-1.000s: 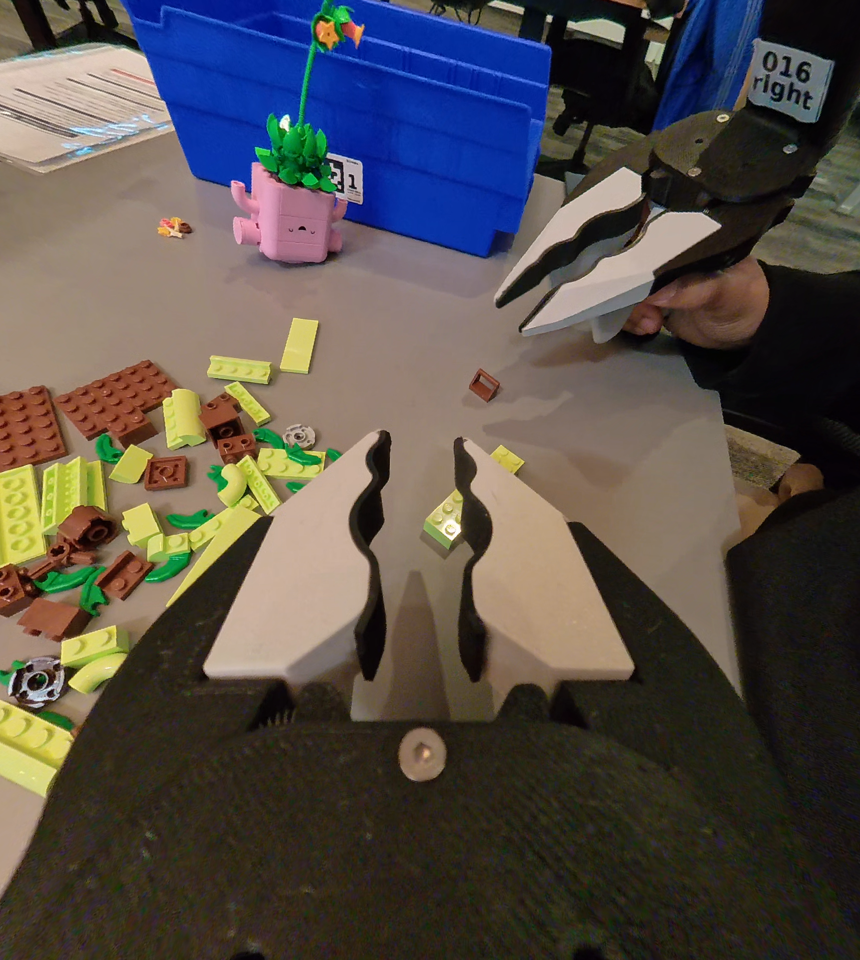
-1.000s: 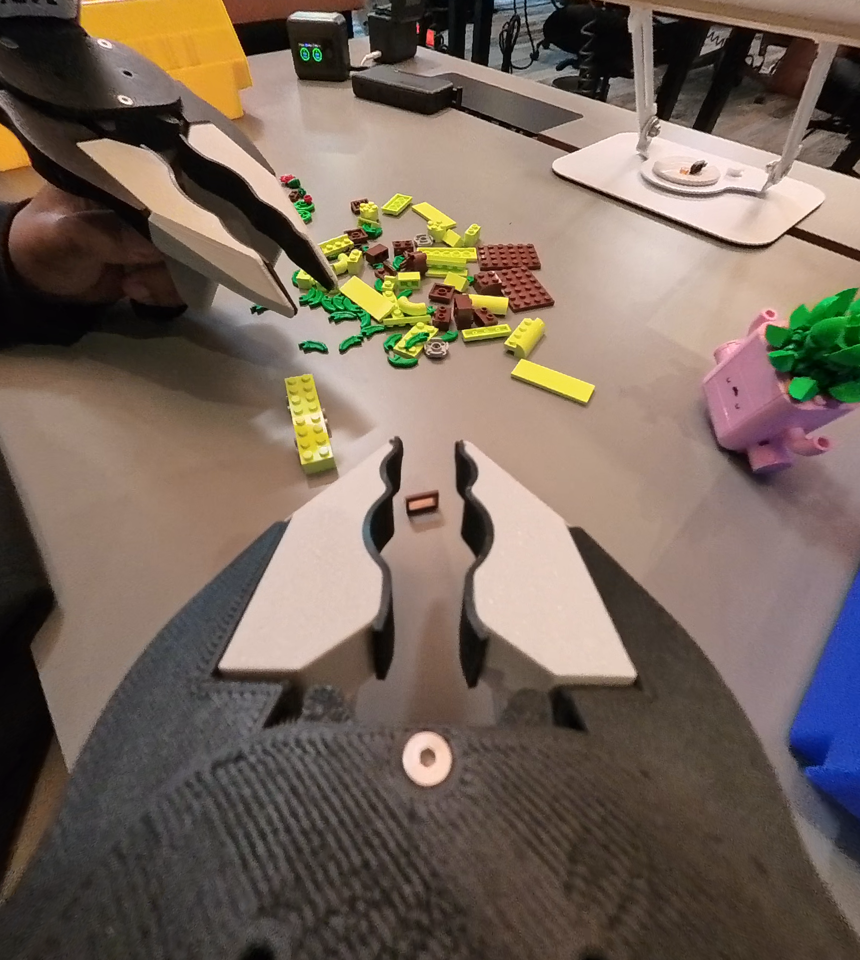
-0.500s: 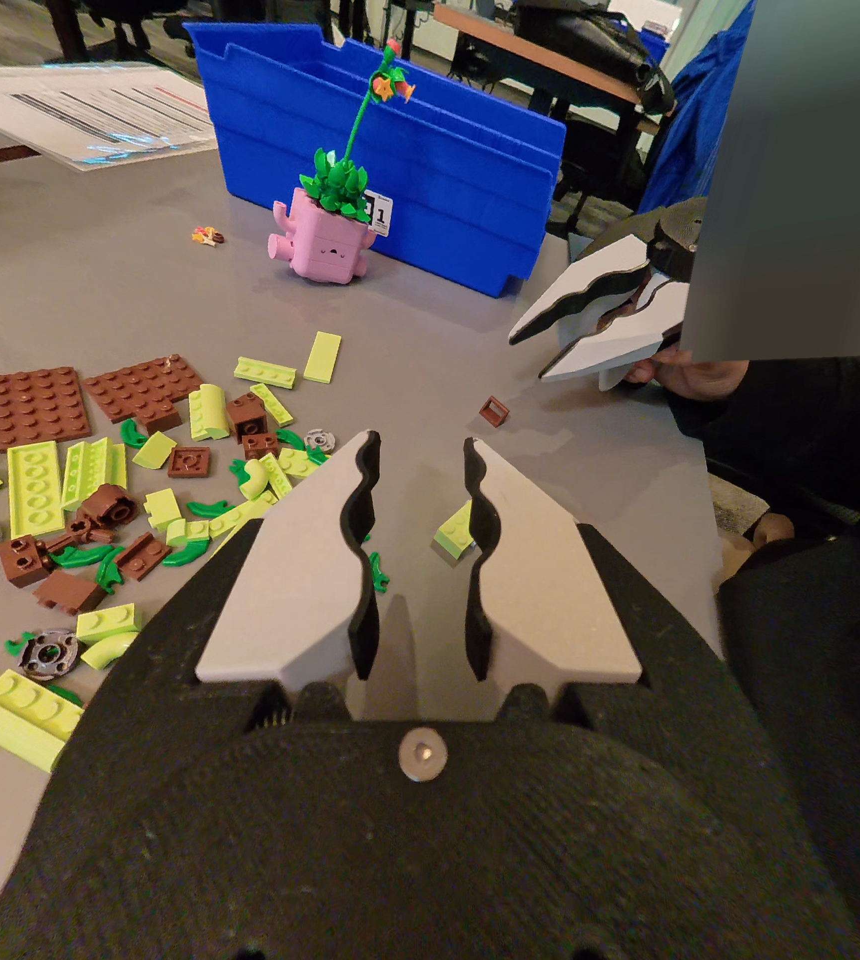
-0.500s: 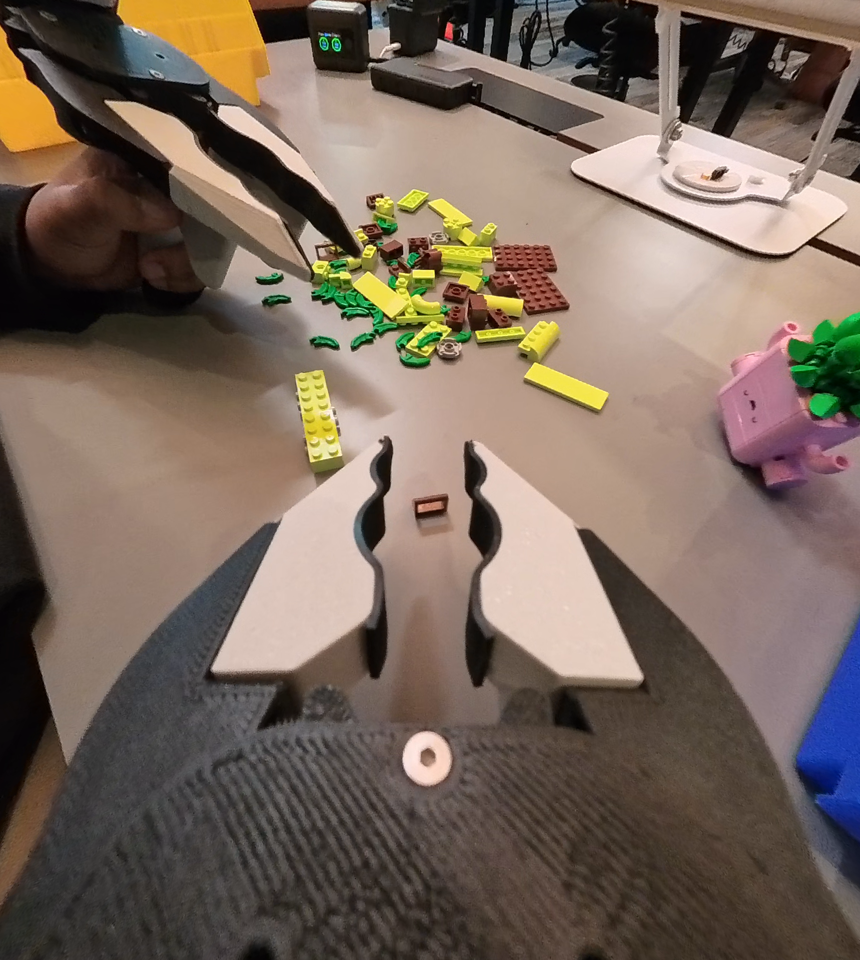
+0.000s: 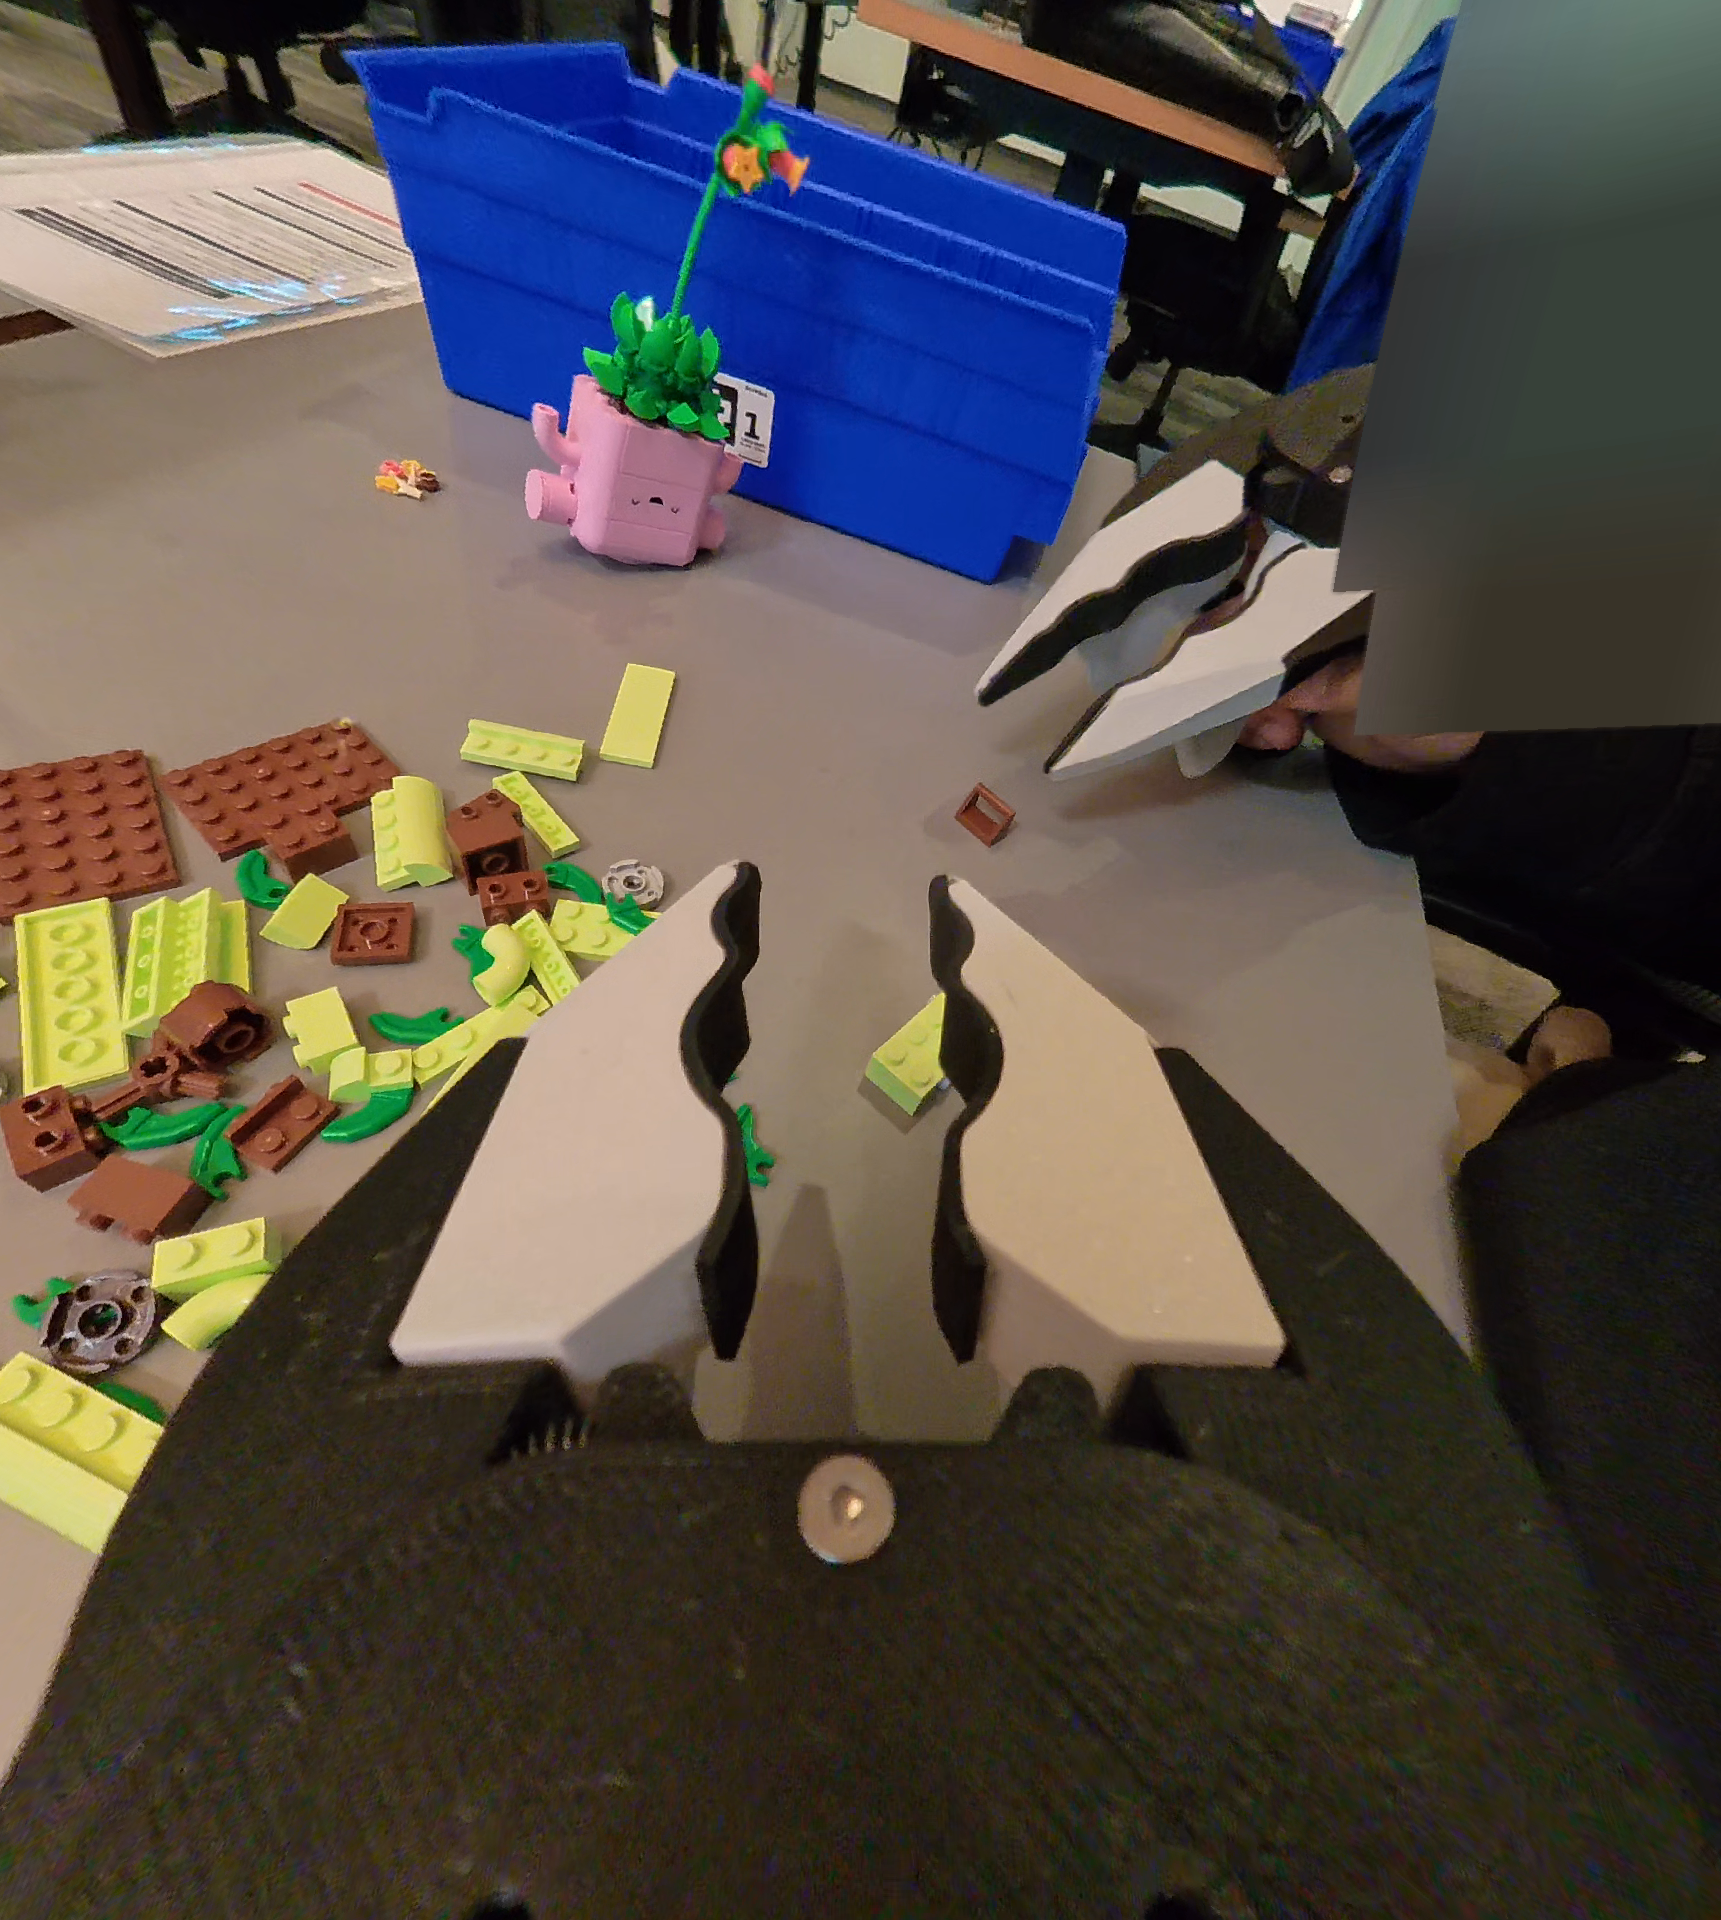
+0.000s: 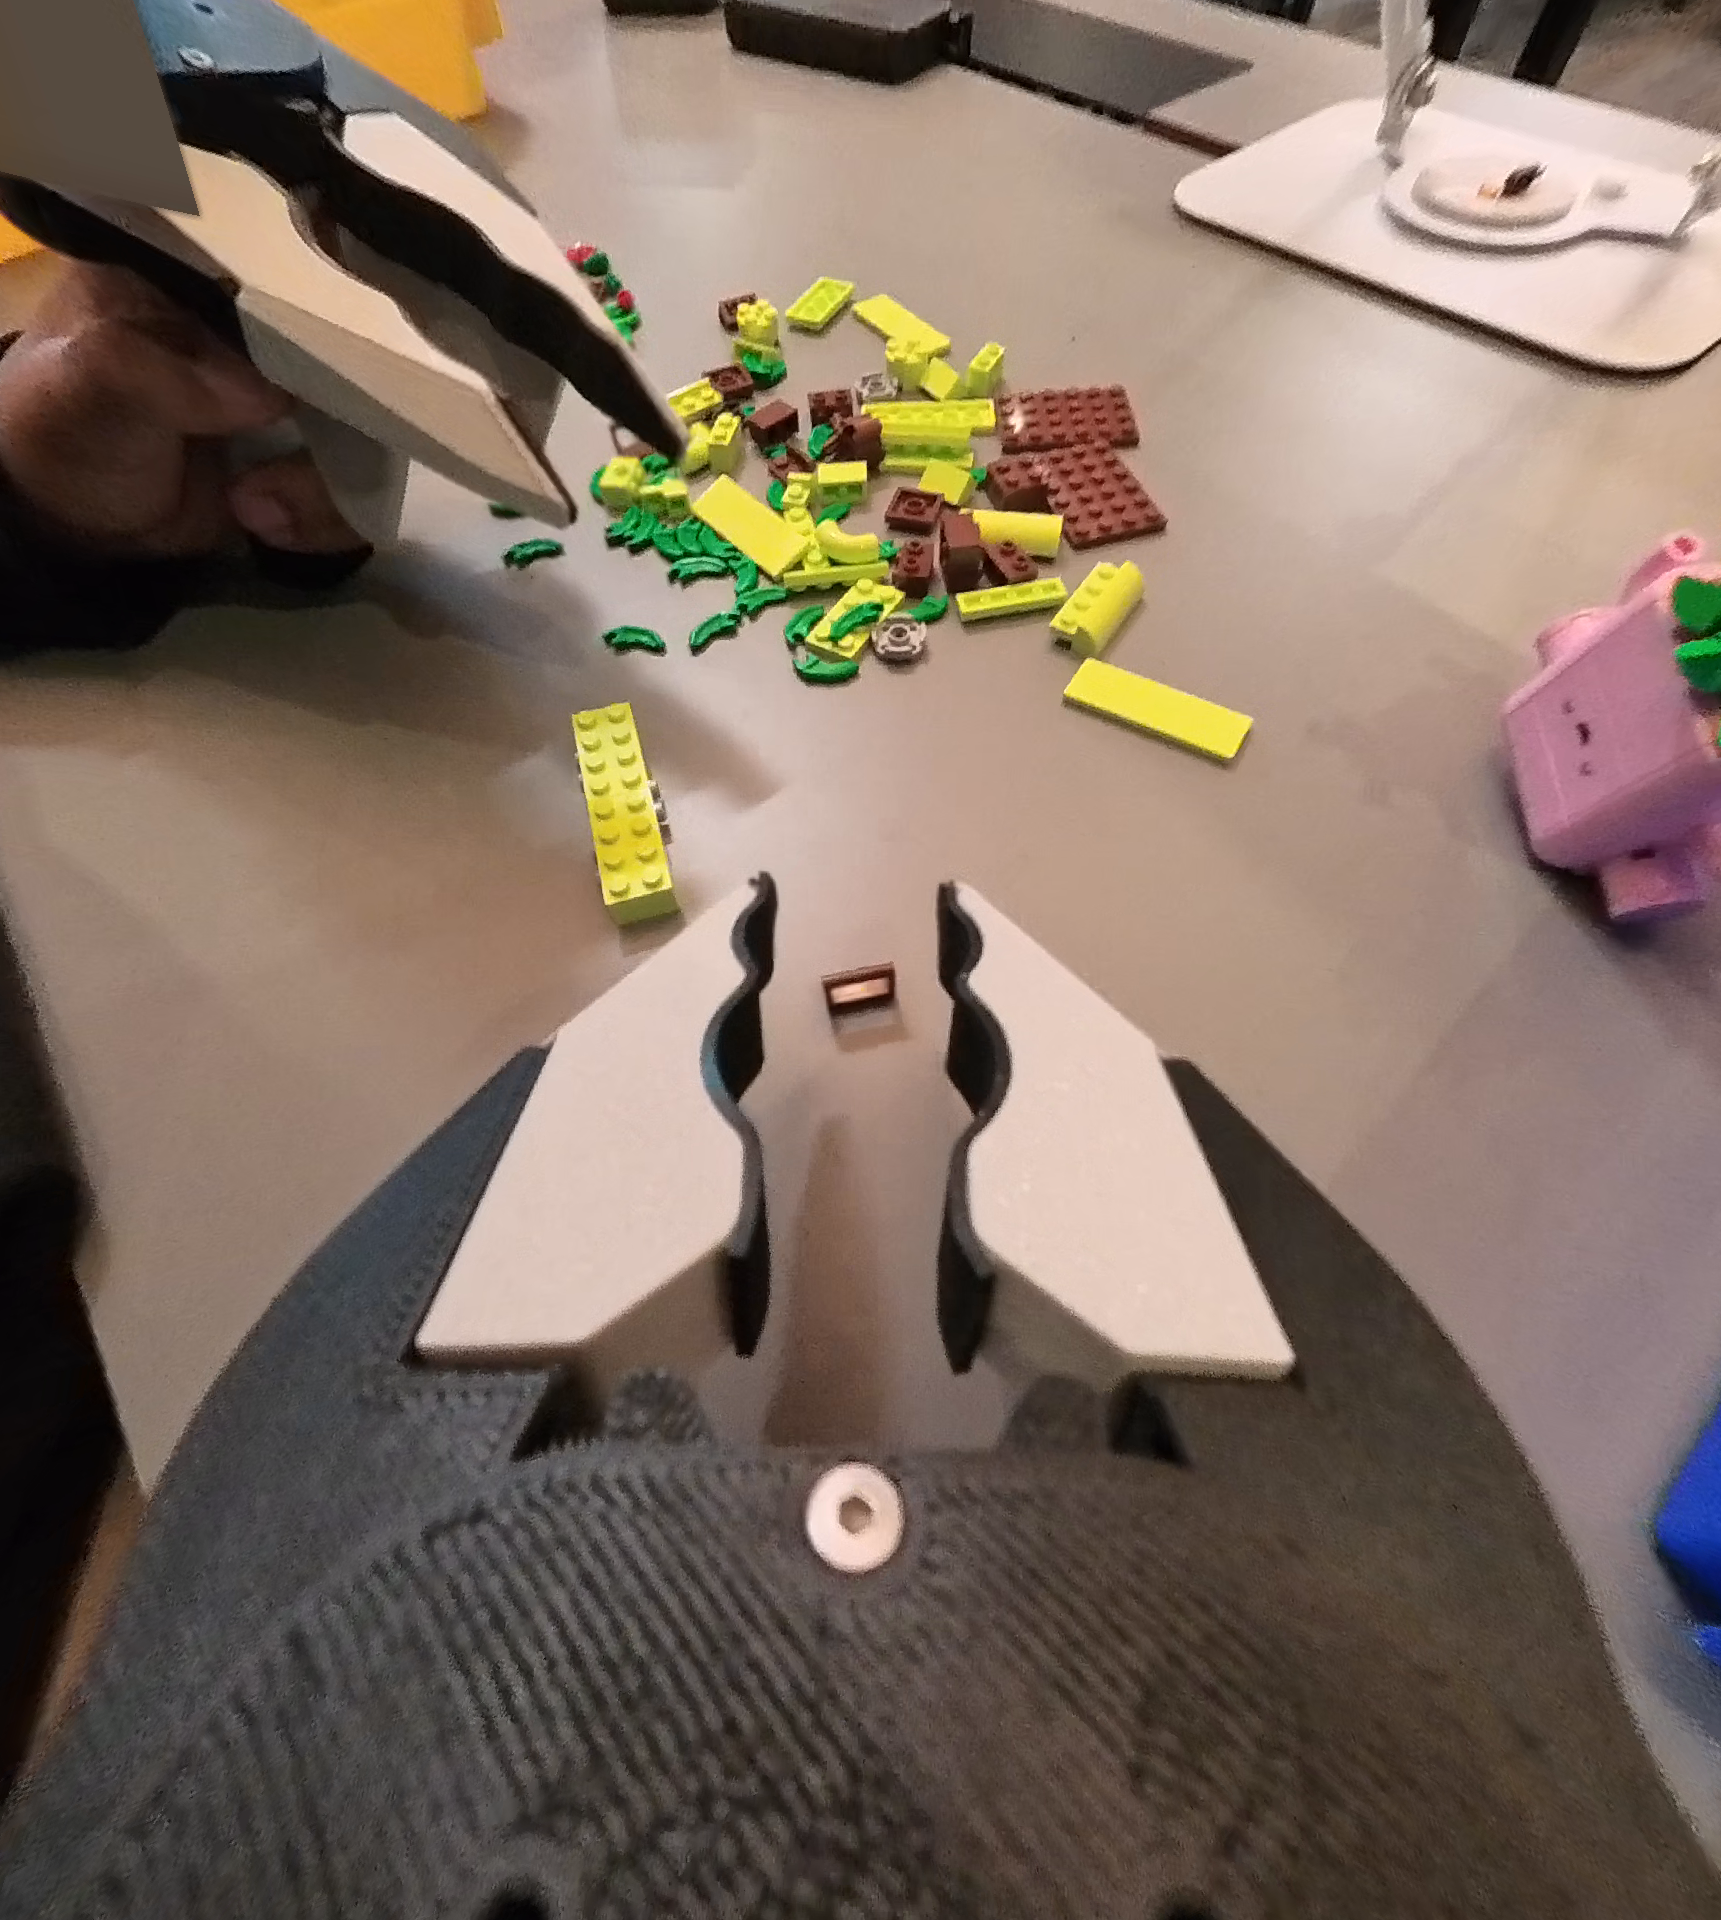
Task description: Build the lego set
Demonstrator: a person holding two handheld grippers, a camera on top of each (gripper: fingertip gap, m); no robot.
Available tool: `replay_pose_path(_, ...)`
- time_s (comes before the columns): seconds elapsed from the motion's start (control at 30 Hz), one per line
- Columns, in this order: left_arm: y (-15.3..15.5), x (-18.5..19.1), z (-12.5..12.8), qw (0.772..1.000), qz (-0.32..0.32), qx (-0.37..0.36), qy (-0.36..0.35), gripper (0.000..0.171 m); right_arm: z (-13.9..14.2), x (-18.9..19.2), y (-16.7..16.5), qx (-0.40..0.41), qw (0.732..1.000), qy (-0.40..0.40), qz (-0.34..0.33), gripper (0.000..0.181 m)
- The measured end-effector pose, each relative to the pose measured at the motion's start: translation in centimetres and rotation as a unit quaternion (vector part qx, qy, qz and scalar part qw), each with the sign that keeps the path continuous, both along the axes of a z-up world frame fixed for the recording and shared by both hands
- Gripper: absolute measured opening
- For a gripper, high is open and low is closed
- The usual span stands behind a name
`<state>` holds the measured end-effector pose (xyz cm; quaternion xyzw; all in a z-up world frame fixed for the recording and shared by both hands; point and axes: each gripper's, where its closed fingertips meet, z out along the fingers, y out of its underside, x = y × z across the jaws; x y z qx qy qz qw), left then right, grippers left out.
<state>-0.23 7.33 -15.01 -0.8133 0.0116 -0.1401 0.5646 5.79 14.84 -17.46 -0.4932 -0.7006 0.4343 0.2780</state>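
Note:
My left gripper [image 5: 845, 894] is open and empty, held above the table beside a lime 2x6 brick [image 5: 910, 1051] that its right finger partly hides. The brick shows whole in the right wrist view [image 6: 624, 810]. My right gripper [image 6: 854, 894] is open and empty. A small brown piece [image 6: 861, 990] lies on the table between its fingers, untouched. In the left wrist view the right gripper [image 5: 1017, 732] hovers just right of that piece [image 5: 984, 814]. The loose pile of lime, brown and green parts [image 5: 212, 987] lies left of my left gripper [image 6: 617, 483].
A finished pink pot model with a green plant [image 5: 632, 488] stands before a blue bin [image 5: 835, 312]. A flat lime tile [image 6: 1157, 710] lies apart from the pile. A white stand base [image 6: 1490, 218] and a yellow bin [image 6: 399, 62] sit far off. A person's dark sleeves border the table's near edge. The gap from one gripper's tips to the other's is roughly 11 cm.
Both grippers have opened a little wider. The right gripper has come down closer to the small brown piece. The left gripper has drawn back and up from the lime brick.

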Motion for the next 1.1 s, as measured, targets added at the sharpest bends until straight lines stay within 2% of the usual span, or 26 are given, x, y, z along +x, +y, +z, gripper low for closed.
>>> replay_pose_path(0.23,0.1,0.5,-0.4,1.0,-0.008,-0.009,0.026,0.03,-1.4,0.3,-1.2,-0.002,0.998,-0.048,0.043,0.028)
replay_pose_path(0.43,0.1,0.6,-0.4,1.0,-0.01,-0.009,0.024,0.03,-2.4,0.2,-0.2,0.025,0.996,-0.07,0.041,0.028)
replay_pose_path(0.57,0.2,0.9,-0.7,0.999,-0.017,-0.019,0.034,0.031,-2.6,0.2,-0.1,0.024,0.995,-0.078,0.05,0.02)
replay_pose_path(0.67,0.2,1.6,-1.4,0.998,-0.039,-0.041,0.029,0.032,-2.9,0.2,-0.1,0.029,0.994,-0.087,0.052,0.014)
replay_pose_path(0.73,-0.1,2.8,-2.6,0.993,-0.079,-0.081,0.017,0.041,-3.0,0.2,-0.1,0.031,0.994,-0.089,0.051,0.014)
replay_pose_path(0.8,-0.1,3.2,-3.5,0.99,-0.086,-0.111,0.028,0.048,-3.0,0.2,-0.1,0.032,0.994,-0.089,0.05,0.014)
replay_pose_path(0.93,-0.2,3.5,-3.9,0.988,-0.088,-0.115,0.062,0.048,-2.1,-0.1,-0.3,0.025,0.997,-0.062,0.045,0.014)
replay_pose_path(1.03,0.0,3.6,-4.8,0.983,-0.086,-0.141,0.08,0.048,-0.2,-0.6,-2.7,-0.043,0.997,-0.028,0.054,0.013)
replay_pose_path(1.1,0.0,3.5,-5.3,0.98,-0.081,-0.156,0.098,0.034,0.2,-1.1,-4.2,-0.065,0.996,-0.027,0.058,0.013)
